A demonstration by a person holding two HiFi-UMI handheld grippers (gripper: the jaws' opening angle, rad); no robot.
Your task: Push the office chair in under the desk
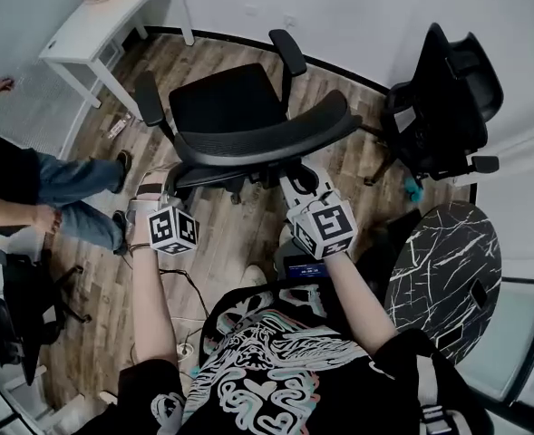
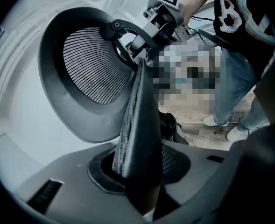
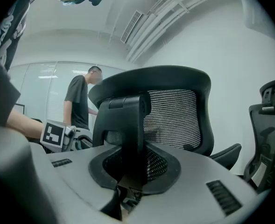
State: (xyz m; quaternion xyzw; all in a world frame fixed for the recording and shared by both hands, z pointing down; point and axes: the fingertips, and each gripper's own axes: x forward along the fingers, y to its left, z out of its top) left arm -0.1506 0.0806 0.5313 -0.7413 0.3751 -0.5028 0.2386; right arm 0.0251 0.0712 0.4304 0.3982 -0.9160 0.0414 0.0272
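Note:
The black mesh office chair (image 1: 239,116) stands in the middle of the wood floor, its backrest (image 1: 276,143) turned toward me. The white desk (image 1: 94,25) is at the far left, beyond the chair. My left gripper (image 1: 164,186) is shut on the left edge of the backrest; in the left gripper view the mesh and black rim (image 2: 137,125) run between its jaws (image 2: 139,171). My right gripper (image 1: 300,181) is shut on the black support bar (image 3: 128,125) behind the backrest, which fills the gap between its jaws (image 3: 132,167).
A second black chair (image 1: 443,98) stands at the right by the wall. A round black marble table (image 1: 443,261) is close on my right. A person in jeans (image 1: 67,188) stands at the left, with another dark chair (image 1: 17,306) below them. Cables lie by my feet.

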